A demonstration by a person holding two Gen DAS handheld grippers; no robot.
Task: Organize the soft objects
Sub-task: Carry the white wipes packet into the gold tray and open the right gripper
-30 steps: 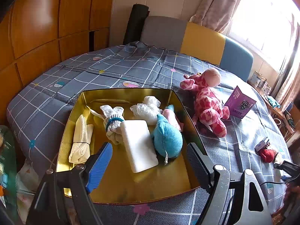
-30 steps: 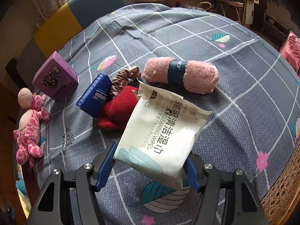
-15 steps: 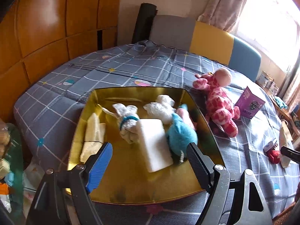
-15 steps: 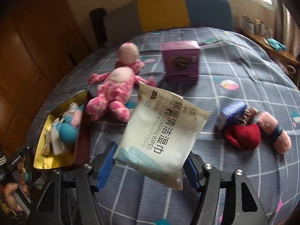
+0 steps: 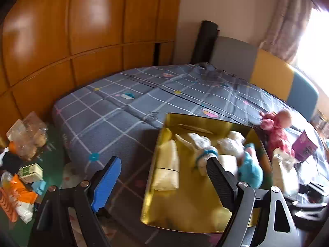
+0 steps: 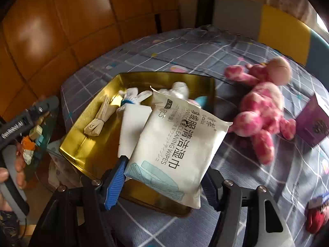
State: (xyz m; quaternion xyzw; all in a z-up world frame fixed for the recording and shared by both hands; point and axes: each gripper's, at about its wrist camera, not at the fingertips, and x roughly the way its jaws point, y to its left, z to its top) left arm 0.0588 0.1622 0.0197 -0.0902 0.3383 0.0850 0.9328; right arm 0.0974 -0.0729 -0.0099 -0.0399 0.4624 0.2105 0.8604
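Because the pack of cleaning wipes (image 6: pixel 176 142) looks light, soft and a little slippery in its plastic wrap, we judge that its lower edge is the best place to hold it, so it bends but does not slide out. Our right gripper (image 6: pixel 162 183) is clenched on that lower edge, at the bottom centre of the right wrist frame, and the pack hangs above the near side of the gold tray (image 6: pixel 90 144). Our left gripper (image 5: pixel 164 181) stands wide apart, holding and touching nothing, at the lower centre of its frame beside the tray.
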